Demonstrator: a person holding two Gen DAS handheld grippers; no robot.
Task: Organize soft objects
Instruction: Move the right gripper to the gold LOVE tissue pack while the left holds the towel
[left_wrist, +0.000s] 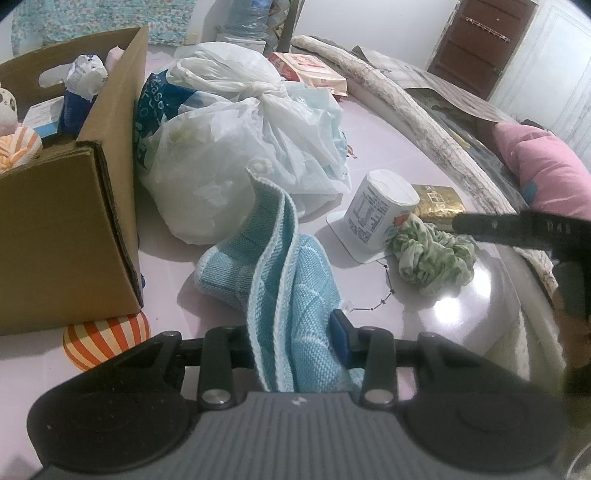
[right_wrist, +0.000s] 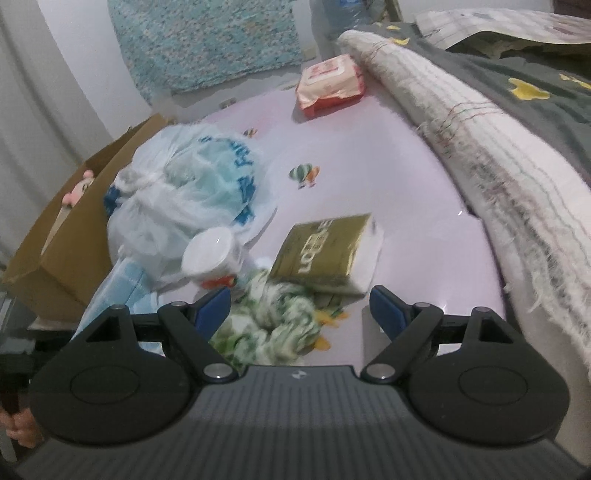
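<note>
My left gripper is shut on a light blue woven cloth, which rises in a fold between the pads and trails onto the pink mat. The same blue cloth shows at the left of the right wrist view. A green-and-white scrunched fabric lies beside an upturned white tub. My right gripper stands open just above that green fabric, its fingers on either side and not touching it. A cardboard box at the left holds soft toys.
Knotted white plastic bags sit between the box and the tub. A gold packet lies behind the green fabric, a red-and-white pack farther back. A striped ball rests by the box. A rolled blanket borders the mat's right side.
</note>
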